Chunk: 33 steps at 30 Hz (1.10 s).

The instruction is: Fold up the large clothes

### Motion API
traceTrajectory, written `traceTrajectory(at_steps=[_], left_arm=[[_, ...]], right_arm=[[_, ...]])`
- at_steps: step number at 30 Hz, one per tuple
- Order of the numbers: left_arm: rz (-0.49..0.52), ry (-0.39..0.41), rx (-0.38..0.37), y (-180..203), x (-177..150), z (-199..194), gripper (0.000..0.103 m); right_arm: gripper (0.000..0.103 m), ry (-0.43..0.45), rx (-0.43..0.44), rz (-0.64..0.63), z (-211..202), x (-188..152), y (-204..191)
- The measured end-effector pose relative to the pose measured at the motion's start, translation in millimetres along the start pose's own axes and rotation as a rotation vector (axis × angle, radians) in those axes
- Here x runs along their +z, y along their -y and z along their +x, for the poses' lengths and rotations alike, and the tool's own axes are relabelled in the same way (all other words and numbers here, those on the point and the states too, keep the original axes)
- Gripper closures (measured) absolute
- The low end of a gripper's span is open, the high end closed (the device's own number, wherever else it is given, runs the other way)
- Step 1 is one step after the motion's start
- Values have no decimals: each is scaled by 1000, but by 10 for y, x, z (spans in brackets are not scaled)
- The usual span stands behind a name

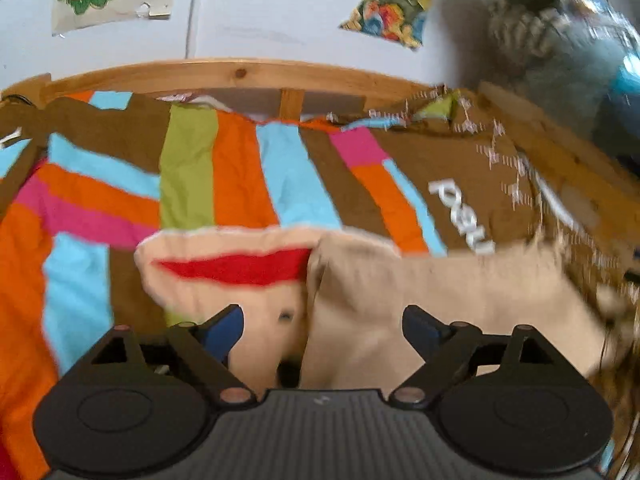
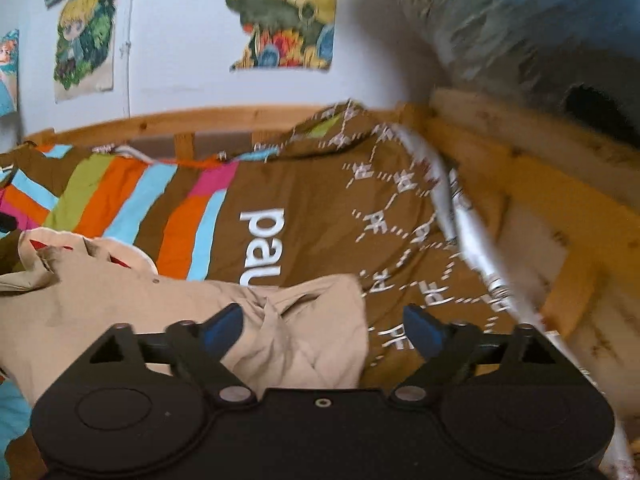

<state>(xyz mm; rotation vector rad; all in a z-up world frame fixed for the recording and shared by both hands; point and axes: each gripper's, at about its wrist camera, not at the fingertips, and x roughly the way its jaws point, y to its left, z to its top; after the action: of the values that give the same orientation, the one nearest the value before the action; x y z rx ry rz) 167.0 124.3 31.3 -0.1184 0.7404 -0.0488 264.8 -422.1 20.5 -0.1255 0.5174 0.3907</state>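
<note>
Garment [image 1: 440,300] first: it's a beige piece with a red-lined opening, lying on the striped duvet [image 1: 236,176] on a wooden-framed bed [image 1: 240,70]. In the left wrist view it fills the middle and runs off toward 3 o'clock, red opening up around 10 o'clock of the claw. In the right wrist view it spreads from center out to 9 o'clock, bunched edge right in front.

Left claw [image 1: 322,330] is spread wide, nothing pinched, cloth just lying under the gap. Right claw [image 2: 322,330] is the same, released, with the rumpled beige corner below it and not gripped.

My read: this is a between-folds moment, both ends let go and the cloth laid down. It's nowhere near flat yet. Next move probably calls for picking fresh grab points, likely the bunched edge at the right and the side near the red opening, then pinching both before lifting. Blurry frames, so the exact edges are hard to call.
</note>
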Motion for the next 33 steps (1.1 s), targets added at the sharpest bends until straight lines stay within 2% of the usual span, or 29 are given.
traceTrajectory(at_steps=[3,6,8,10,11,13,14,15,16,17,18,21,24,28,31,33], left_arm=[[37,-34,45,6,-259,-62,13],[35,-69,55,0,-343,14,15],[26,-72,49,-7,-353,71,15],[17,-69,46,-21,-383,135,16],[20,-71,50,-22,-408,170,19],[33,-81,70,-47,-441,237,35],[31,-83,79,-72,-454,261,51],[12,-77,73,-117,-453,271,61],[-20,-67,58,-163,-440,271,66],[-67,-46,46,-221,-424,252,78],[-103,-30,43,-270,-406,238,83],[-208,-1,19,-426,-370,229,84],[-273,-38,52,-562,-380,310,84],[-326,-82,42,-692,-433,390,80],[-312,-82,54,-679,-431,359,74],[-330,-96,41,-685,-431,320,54]], right_arm=[[1,-3,27,-86,-237,-88,-21],[1,-83,55,-198,-318,-252,-89],[2,-140,42,-289,-296,-401,-170],[6,-177,17,-354,-225,-513,-235],[10,-192,7,-382,-179,-556,-265],[13,-178,-4,-393,-136,-584,-280],[17,-165,-9,-381,-104,-562,-270],[24,-159,-13,-370,-77,-540,-259],[28,-150,-16,-350,-53,-515,-236],[41,-140,-13,-321,-30,-485,-208],[58,-133,-7,-285,-19,-454,-171],[73,-87,-13,-135,8,-350,-37],[80,-58,-65,-47,23,-303,63],[83,-103,-189,91,144,-346,281],[83,-171,-234,95,270,-494,348],[83,-157,-243,67,254,-567,319]])
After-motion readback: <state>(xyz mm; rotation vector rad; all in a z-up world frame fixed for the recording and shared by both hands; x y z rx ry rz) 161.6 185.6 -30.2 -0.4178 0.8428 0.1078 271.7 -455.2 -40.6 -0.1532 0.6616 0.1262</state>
